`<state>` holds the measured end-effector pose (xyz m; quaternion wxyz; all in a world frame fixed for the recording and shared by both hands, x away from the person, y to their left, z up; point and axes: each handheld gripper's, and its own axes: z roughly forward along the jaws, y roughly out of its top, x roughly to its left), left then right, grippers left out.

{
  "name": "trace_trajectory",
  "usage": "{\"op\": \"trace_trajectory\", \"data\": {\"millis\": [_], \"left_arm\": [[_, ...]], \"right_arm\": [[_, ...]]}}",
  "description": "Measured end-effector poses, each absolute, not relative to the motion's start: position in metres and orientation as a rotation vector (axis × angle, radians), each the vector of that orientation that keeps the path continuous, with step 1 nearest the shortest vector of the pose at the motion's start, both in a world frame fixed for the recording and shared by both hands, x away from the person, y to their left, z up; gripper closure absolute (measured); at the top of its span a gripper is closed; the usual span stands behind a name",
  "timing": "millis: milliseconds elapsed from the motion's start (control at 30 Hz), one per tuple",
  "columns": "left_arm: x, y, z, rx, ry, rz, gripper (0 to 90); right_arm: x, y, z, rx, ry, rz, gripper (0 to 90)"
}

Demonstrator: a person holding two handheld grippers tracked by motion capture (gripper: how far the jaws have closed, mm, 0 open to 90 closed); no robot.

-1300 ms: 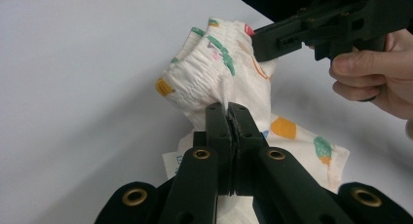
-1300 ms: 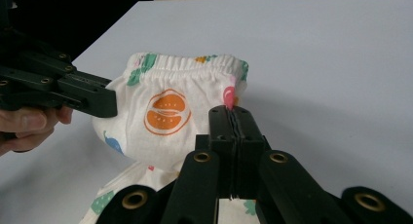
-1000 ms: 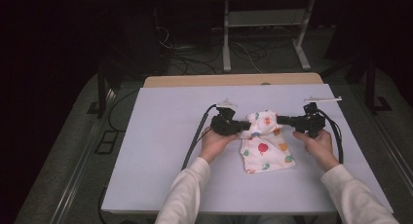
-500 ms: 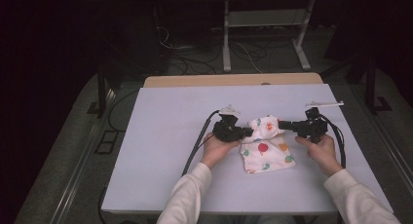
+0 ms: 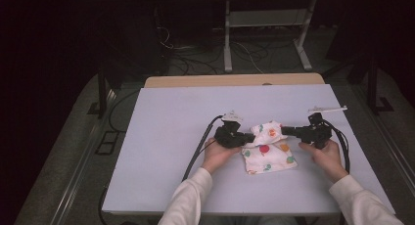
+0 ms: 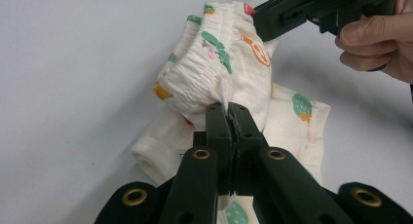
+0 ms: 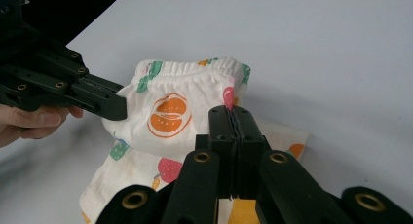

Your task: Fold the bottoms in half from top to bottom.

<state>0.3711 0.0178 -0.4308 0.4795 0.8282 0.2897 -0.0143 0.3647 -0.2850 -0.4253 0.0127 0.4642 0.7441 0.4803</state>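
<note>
1. A small white cotton garment printed with coloured fruit, gathered at an elastic waistband (image 5: 266,146), is seen near the front of the pale grey table (image 5: 171,137).
2. Its waistband is held up between the two tools, while the rest lies flat.
3. The left gripper (image 5: 248,137) is clamped on the band's left end (jaws pressed together on fabric).
4. The right gripper (image 5: 285,131) is likewise closed on the right end.

We count one printed cloth garment (image 5: 266,149), two grippers, left (image 5: 242,137) and right (image 5: 286,131), and one table (image 5: 171,137).
</note>
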Motion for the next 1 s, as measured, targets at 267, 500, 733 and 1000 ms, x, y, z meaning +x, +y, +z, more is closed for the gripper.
{"op": "trace_trajectory", "data": {"millis": [267, 500, 733, 1000], "left_arm": [[0.367, 0.017, -0.436, 2.034, 0.697, -0.038, 88.4], [0.361, 0.018, -0.442, 2.039, 0.684, -0.050, 88.4], [0.359, 0.018, -0.445, 2.037, 0.680, -0.059, 88.4], [0.357, 0.017, -0.445, 2.055, 0.652, -0.046, 88.4]], "right_arm": [[0.358, -0.284, -0.429, 1.456, 2.339, 1.480, 87.3], [0.355, -0.284, -0.434, 1.491, 2.354, 1.470, 86.9], [0.351, -0.283, -0.436, 1.508, 2.374, 1.459, 86.4], [0.345, -0.282, -0.439, 1.518, 2.406, 1.424, 83.0]]}}
